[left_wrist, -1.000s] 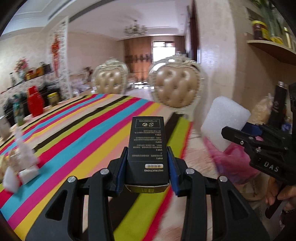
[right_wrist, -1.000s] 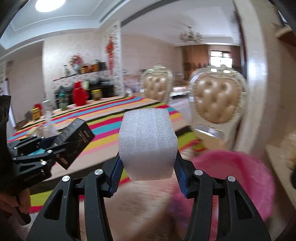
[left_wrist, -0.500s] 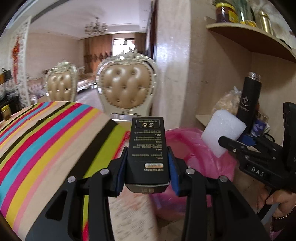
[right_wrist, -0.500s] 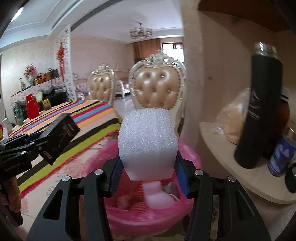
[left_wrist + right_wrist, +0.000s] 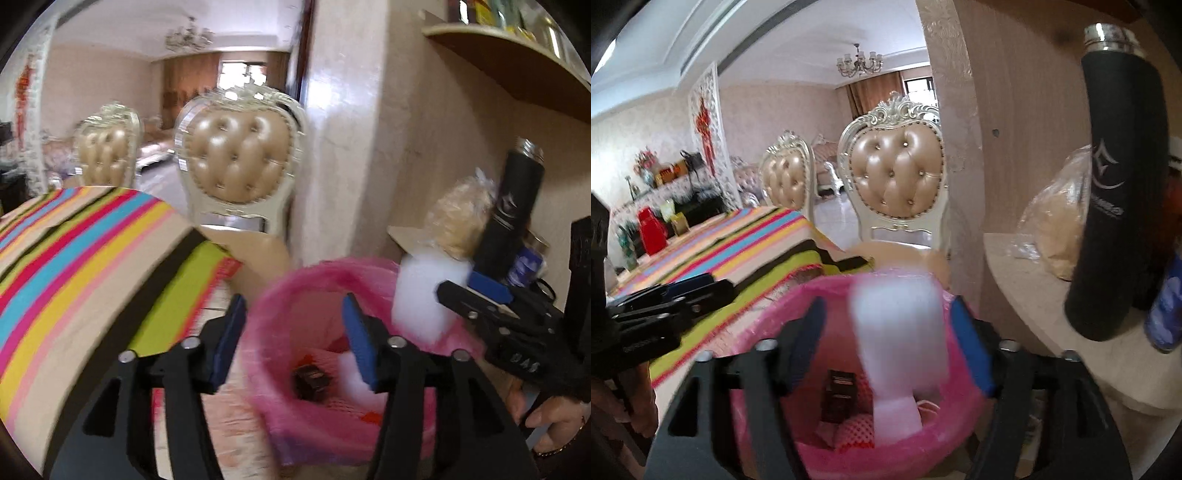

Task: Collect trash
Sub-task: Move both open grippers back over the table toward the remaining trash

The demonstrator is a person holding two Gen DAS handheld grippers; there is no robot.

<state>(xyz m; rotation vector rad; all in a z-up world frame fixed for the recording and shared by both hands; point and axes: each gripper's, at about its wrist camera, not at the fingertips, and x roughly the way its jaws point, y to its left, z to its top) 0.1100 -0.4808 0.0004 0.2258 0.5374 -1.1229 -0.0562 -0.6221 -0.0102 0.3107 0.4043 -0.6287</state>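
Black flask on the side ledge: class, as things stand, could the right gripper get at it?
Probably yes. The black flask stands upright just beside the right gripper, whose jaws have just opened around a blurred white foam block; nothing lies between them.

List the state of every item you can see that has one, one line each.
Left tool: open, empty, jaws just opened.
Right tool: open, jaws just opened, foam between them.
Black box: lying in the bin.
White foam block: blurred, released above the bin.
Pink-lined bin: open, partly filled.
Black flask: capped, leaning on the shelf.
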